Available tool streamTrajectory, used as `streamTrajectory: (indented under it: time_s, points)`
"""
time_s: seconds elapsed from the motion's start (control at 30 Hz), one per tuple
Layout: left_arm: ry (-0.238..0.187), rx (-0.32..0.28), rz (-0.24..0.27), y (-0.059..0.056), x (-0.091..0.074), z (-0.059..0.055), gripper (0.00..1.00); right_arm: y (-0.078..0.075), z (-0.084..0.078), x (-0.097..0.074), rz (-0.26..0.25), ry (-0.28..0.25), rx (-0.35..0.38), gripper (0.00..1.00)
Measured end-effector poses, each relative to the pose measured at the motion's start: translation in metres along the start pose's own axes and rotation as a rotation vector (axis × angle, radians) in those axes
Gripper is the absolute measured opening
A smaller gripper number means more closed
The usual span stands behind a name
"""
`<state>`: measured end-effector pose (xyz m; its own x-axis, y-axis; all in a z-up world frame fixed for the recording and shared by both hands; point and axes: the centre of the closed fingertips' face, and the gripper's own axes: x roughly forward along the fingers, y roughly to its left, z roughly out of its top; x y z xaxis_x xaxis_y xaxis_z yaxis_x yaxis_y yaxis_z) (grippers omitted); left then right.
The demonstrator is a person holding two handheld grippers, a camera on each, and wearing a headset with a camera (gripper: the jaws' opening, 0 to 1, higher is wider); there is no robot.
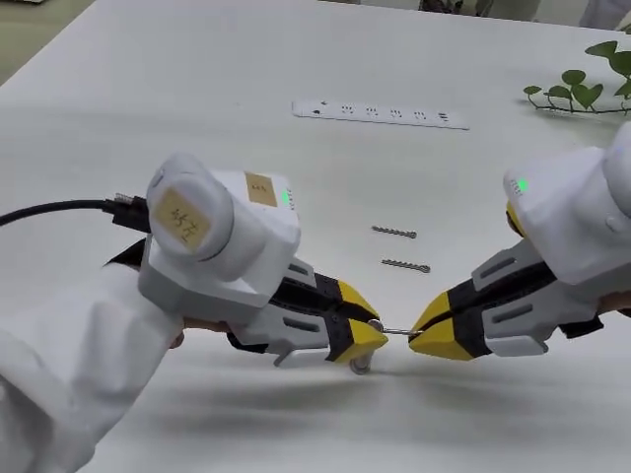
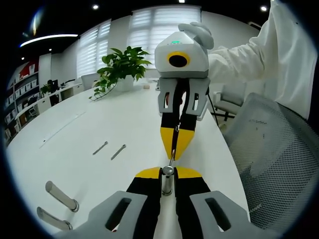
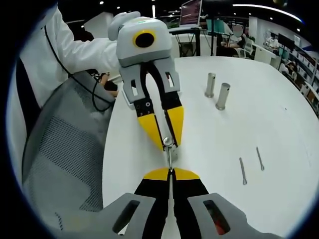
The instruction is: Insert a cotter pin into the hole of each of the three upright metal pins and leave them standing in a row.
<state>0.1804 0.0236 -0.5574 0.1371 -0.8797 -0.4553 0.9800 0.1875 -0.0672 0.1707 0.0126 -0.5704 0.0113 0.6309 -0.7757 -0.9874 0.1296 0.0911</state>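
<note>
My left gripper (image 1: pixel 373 333) is shut on a short metal pin (image 1: pixel 362 361), holding it upright just above the white table (image 1: pixel 197 118). My right gripper (image 1: pixel 419 335) faces it, shut on a thin cotter pin (image 1: pixel 395 331) held level. The cotter pin's tip meets the metal pin's top end (image 2: pixel 168 171); I cannot tell whether it is in the hole. In the right gripper view, two more metal pins (image 3: pixel 210 85) (image 3: pixel 223 96) stand side by side on the table. Two loose cotter pins (image 1: pixel 394 233) (image 1: pixel 406 265) lie flat beyond the grippers.
A white power strip (image 1: pixel 380 112) lies far back on the table. A green plant (image 1: pixel 587 84) trails in at the back right corner. A mesh office chair (image 2: pixel 279 164) stands by the table's edge. A black cable (image 1: pixel 59 210) runs off to the left.
</note>
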Motion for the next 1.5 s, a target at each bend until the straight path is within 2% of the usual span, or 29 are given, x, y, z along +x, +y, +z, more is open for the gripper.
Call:
streamTrajectory:
  time_s: [0.33,0.6,0.73,0.9,1.03,1.2,1.5]
  points:
    - [0.000,0.003,-0.005,-0.001,0.001,0.000,0.06,0.000,0.008,0.010,0.018,-0.022,-0.030,0.00]
    - [0.004,0.005,-0.010,-0.001,0.002,-0.001,0.06,0.000,0.012,0.014,0.023,-0.036,-0.020,0.00]
    - [0.005,0.004,-0.011,-0.001,0.002,-0.001,0.06,0.001,0.013,0.015,0.024,-0.035,-0.062,0.00]
    - [0.010,0.007,-0.013,-0.002,0.002,0.000,0.06,0.002,0.013,0.018,0.024,-0.035,-0.067,0.00]
    - [0.012,0.007,-0.014,-0.002,0.002,0.000,0.06,-0.001,0.013,0.017,0.004,-0.041,-0.068,0.01]
    - [0.012,0.005,-0.015,-0.002,0.002,0.000,0.06,-0.003,0.012,0.015,-0.006,-0.052,-0.057,0.07]
    - [0.013,0.005,-0.013,-0.003,0.002,0.001,0.06,-0.005,0.008,0.005,-0.009,-0.063,-0.055,0.03]
